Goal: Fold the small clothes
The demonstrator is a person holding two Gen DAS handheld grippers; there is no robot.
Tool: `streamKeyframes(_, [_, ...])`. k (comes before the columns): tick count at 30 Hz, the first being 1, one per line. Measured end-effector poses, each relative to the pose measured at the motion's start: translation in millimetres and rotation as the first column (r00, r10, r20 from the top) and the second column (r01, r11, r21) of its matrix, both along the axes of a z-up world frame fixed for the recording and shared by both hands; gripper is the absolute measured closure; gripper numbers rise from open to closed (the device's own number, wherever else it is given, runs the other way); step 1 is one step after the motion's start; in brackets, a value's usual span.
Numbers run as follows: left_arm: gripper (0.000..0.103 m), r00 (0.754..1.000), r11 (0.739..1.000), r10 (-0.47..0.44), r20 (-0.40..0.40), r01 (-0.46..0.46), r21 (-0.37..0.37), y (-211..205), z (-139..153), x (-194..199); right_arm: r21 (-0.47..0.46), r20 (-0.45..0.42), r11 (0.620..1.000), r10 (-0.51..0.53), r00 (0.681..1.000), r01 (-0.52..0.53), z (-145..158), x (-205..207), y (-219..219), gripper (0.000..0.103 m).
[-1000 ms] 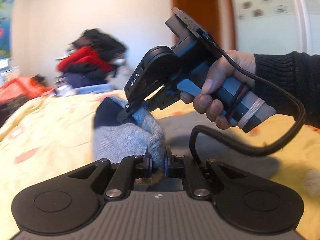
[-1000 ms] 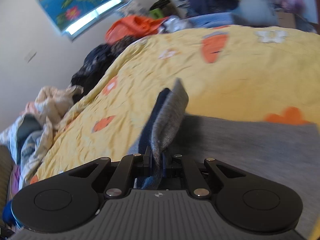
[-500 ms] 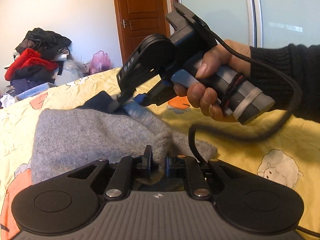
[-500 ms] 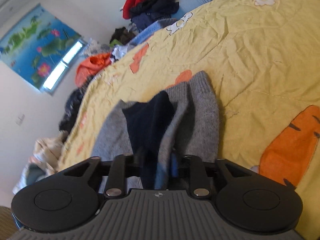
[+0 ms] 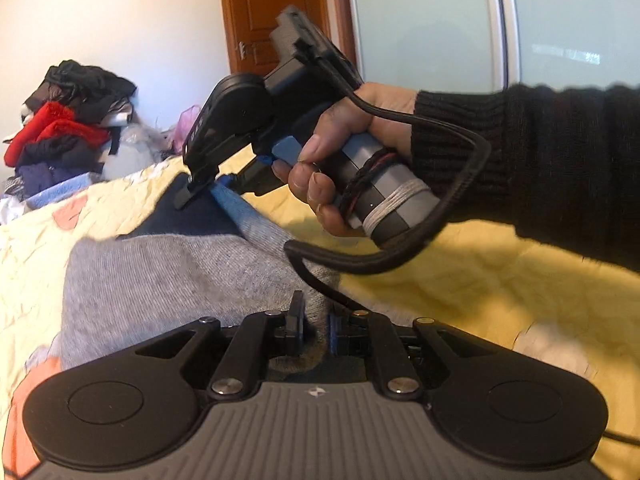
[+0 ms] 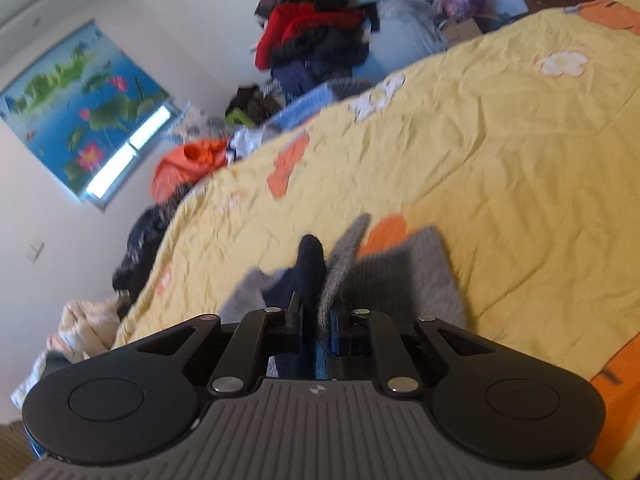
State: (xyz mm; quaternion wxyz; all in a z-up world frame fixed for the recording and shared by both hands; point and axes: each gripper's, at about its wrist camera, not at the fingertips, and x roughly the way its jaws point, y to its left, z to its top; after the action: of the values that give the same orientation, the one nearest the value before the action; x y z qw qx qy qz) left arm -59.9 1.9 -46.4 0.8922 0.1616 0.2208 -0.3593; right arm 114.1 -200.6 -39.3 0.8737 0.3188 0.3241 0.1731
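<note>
The grey knit garment (image 5: 160, 280) with its navy and blue edge lies on the yellow bedspread (image 5: 500, 292) at the centre of both views, pinched at 2 points: the left gripper (image 5: 314, 322) clamps grey fabric at lower centre, and the right gripper (image 6: 314, 318) clamps the navy edge. The step in hand looks like carrying 1 edge across for a fold, so the next move likely calls for both lowering together, keeping the cloth taut. No readable writing shows; the marking on the right gripper's body is too blurred.
</note>
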Motion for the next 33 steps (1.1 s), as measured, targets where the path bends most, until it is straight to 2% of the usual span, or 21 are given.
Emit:
streamKeyframes(4, [0.092,0.999,1.000,-0.026,-0.045,0.027,0.016,-16.7,-5.4,6.3,-0.048,-0.090,0.997,-0.058,0.994,0.054,-22.3,4.9,-18.1,0.082])
streamKeyframes(6, [0.090,0.997,0.998,0.006,-0.072,-0.002,0.056,-20.8,-16.8,11.7,-0.044,-0.126,0.997,-0.068,0.990,0.063,-36.7,0.8,-18.1,0.074])
streamKeyframes(7, [0.090,0.998,0.999,0.006,-0.066,-0.003,0.040,-16.1,-17.3,9.6,-0.002,-0.116,0.997,-0.076,0.990,0.076,-38.6,-5.2,-20.8,0.070])
streamKeyframes(9, [0.086,0.998,1.000,-0.010,-0.066,0.012,0.018,-0.9,-12.8,3.7,0.071,-0.085,0.992,-0.099,0.991,0.105,-33.9,-18.1,-26.7,0.039])
streamKeyframes(10, [0.083,0.997,0.999,-0.037,-0.065,0.038,0.009,11.3,-9.7,-0.1,0.081,-0.058,0.988,-0.124,0.991,0.128,-29.3,-25.0,-29.9,0.029])
streamKeyframes(11, [0.073,0.996,0.998,-0.062,-0.065,0.062,-0.002,25.3,-6.8,-3.1,0.071,-0.032,0.985,-0.153,0.988,0.155,-25.6,-30.4,-31.9,0.012])
streamKeyframes(12, [0.055,0.995,0.997,-0.079,-0.064,0.078,-0.014,40.6,-3.6,-5.3,0.048,-0.012,0.983,-0.177,0.984,0.178,-22.1,-34.3,-35.1,0.004])
streamKeyframes(13, [0.043,0.995,0.996,-0.084,-0.061,0.082,-0.031,59.1,-0.1,-5.8,0.018,-0.003,0.982,-0.188,0.982,0.188,-20.7,-35.6,-37.0,0.004])
streamKeyframes(14, [0.021,0.995,0.996,-0.079,-0.056,0.076,-0.050,76.0,3.9,-5.2,-0.006,-0.007,0.983,-0.185,0.983,0.185,-21.1,-35.1,-38.5,0.005])
streamKeyframes(17, [0.017,0.998,0.989,-0.017,-0.059,0.008,-0.145,121.4,18.2,9.1,-0.058,-0.043,0.985,-0.165,0.985,0.162,-28.6,-30.1,-39.4,0.007])
streamKeyframes(20, [0.018,0.985,0.963,0.131,-0.115,-0.154,-0.222,150.2,31.9,55.2,-0.064,-0.057,0.987,-0.151,0.987,0.147,-36.1,-25.3,-36.9,0.008])
streamKeyframes(22, [0.018,0.948,0.919,0.214,-0.233,-0.277,-0.281,159.9,31.7,92.5,-0.052,-0.059,0.989,-0.140,0.988,0.137,-37.7,-21.9,-33.9,0.008])
streamKeyframes(24, [0.019,0.876,0.865,0.217,-0.432,-0.377,-0.331,171.4,22.2,137.0,-0.061,-0.048,0.992,-0.117,0.992,0.114,-37.6,-16.6,-27.2,0.006])
streamKeyframes(25, [0.019,0.830,0.838,0.226,-0.509,-0.432,-0.334,173.1,13.8,153.0,-0.074,-0.042,0.992,-0.101,0.994,0.098,-37.0,-14.1,-23.3,0.006])
streamKeyframes(26, [0.019,0.800,0.823,0.222,-0.557,-0.460,-0.334,173.3,7.6,165.6,-0.085,-0.041,0.993,-0.083,0.996,0.079,-36.0,-11.9,-19.9,0.006])
streamKeyframes(27, [0.019,0.783,0.814,0.209,-0.586,-0.472,-0.340,172.5,2.6,176.3,-0.095,-0.043,0.994,-0.060,0.997,0.056,-34.7,-9.3,-15.8,0.006])
streamKeyframes(28, [0.019,0.779,0.809,0.206,-0.592,-0.476,-0.345,169.5,-1.9,181.0,-0.101,-0.046,0.994,-0.037,0.998,0.032,-33.7,-7.1,-11.9,0.006])
streamKeyframes(30, [0.022,0.762,0.807,0.213,-0.612,-0.490,-0.329,158.1,-8.0,195.8,-0.114,-0.052,0.993,0.007,0.999,-0.013,-32.2,-3.2,-4.0,0.015])
streamKeyframes(31, [0.028,0.743,0.806,0.204,-0.637,-0.497,-0.322,155.1,-11.7,204.7,-0.129,-0.051,0.991,0.018,0.999,-0.025,-31.4,-2.0,0.0,0.018])
streamKeyframes(32, [0.048,0.719,0.805,0.191,-0.669,-0.505,-0.312,148.5,-19.1,212.3,-0.152,-0.048,0.988,0.018,0.999,-0.025,-31.0,-1.8,3.7,0.029])
streamKeyframes(33, [0.060,0.706,0.802,0.193,-0.682,-0.514,-0.304,144.5,-22.9,218.4,-0.173,-0.046,0.985,0.015,0.999,-0.023,-31.3,-1.8,6.7,0.046])
